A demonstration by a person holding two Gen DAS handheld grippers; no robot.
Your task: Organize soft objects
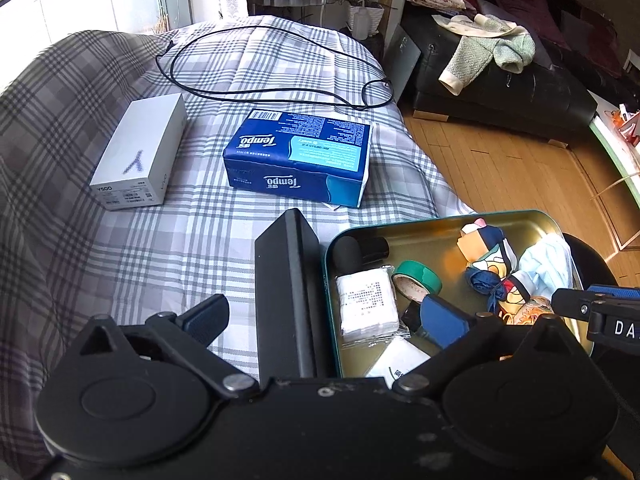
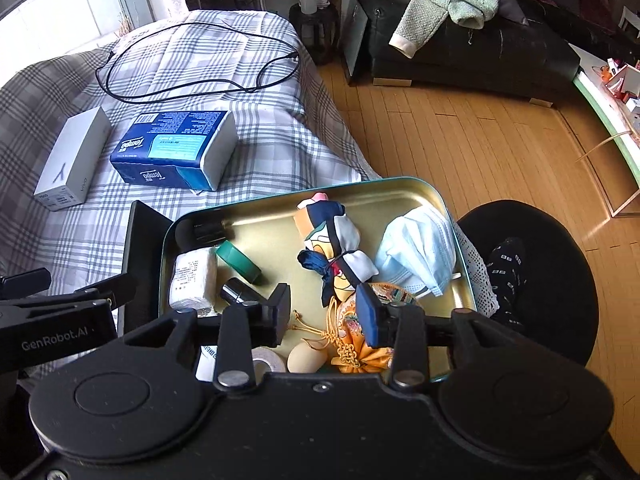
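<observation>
A teal-rimmed metal tin point(image 2: 400, 186) sits at the bed's near edge, also in the left wrist view point(image 1: 520, 216). In it lie a knotted printed cloth point(image 2: 340, 244), a light blue face mask point(image 2: 416, 252), an orange embroidered pouch point(image 2: 352, 344), a white tissue pack point(image 2: 192, 276), green tape point(image 2: 240, 260) and a beige sponge point(image 2: 306, 358). My right gripper point(image 2: 326, 316) is open above the orange pouch. My left gripper point(image 1: 324, 320) is wide open, straddling the tin's left wall and a black box point(image 1: 288, 292).
A blue Tempo tissue pack point(image 1: 300, 156), a white phone box point(image 1: 140, 152) and a black cable point(image 1: 272, 64) lie on the checked bedsheet point(image 1: 180, 248). A black round stool point(image 2: 552, 272) stands right of the tin. A black sofa with a green garment point(image 2: 448, 12) is beyond the wooden floor.
</observation>
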